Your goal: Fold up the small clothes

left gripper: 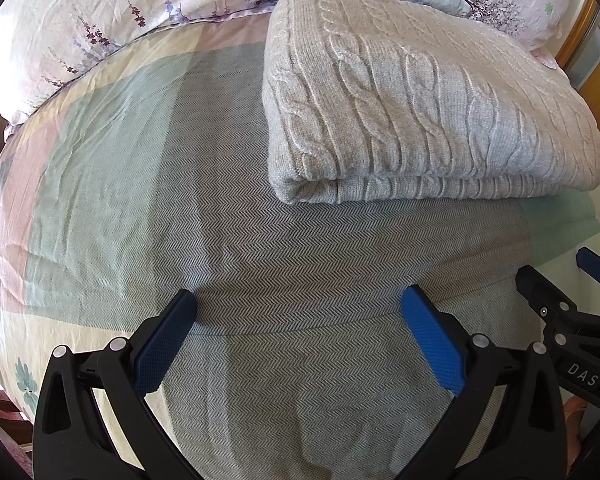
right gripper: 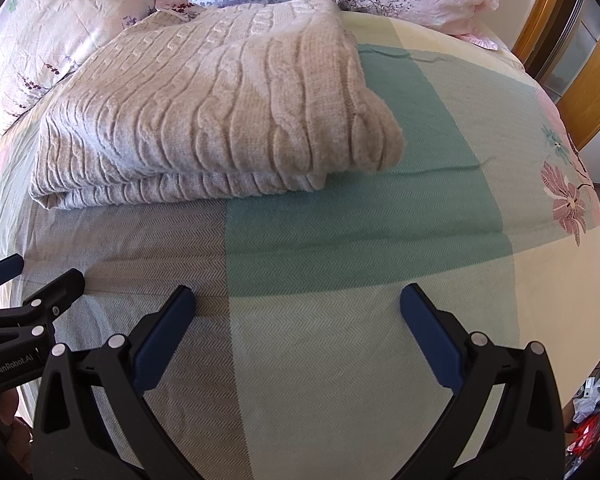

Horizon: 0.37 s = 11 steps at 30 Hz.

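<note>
My left claw [left gripper: 298,312] is spread wide, nothing between its blue pads, hovering over the grey herringbone cloth [left gripper: 284,264] laid flat on the bed [left gripper: 48,184]. My right claw [right gripper: 296,308] is likewise wide apart and holding nothing, over the same cloth [right gripper: 148,248] where its grey part meets a green panel. The cloth lies directly under and ahead of both claws, with one fold edge running across just in front of the fingertips. It looks smooth and mostly flat. The folded cable-knit sweater [left gripper: 412,108] sits beyond it, well clear of both claws, thick, beige, doubled over neatly. Floral pillows [left gripper: 100,12] lie behind the sweater [right gripper: 204,112].
</note>
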Available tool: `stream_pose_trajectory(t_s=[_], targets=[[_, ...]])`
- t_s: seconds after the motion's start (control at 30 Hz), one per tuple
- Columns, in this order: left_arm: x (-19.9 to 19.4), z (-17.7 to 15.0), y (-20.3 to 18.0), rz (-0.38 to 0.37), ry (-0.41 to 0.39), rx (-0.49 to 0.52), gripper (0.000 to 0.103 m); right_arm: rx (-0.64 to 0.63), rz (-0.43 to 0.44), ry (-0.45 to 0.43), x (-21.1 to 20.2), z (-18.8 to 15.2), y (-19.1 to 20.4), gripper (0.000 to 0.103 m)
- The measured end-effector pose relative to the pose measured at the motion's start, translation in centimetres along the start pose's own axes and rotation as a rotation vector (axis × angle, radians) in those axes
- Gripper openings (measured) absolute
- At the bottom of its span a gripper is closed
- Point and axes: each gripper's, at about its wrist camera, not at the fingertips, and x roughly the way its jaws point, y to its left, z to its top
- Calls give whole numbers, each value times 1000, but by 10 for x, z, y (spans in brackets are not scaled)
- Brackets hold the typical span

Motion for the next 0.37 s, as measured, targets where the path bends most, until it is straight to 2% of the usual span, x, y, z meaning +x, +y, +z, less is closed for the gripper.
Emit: stream_pose_trajectory(t_s=[0.37], targets=[[-1, -5, -3, 2, -6, -3, 102, 2, -1, 0, 0, -1, 0, 101]])
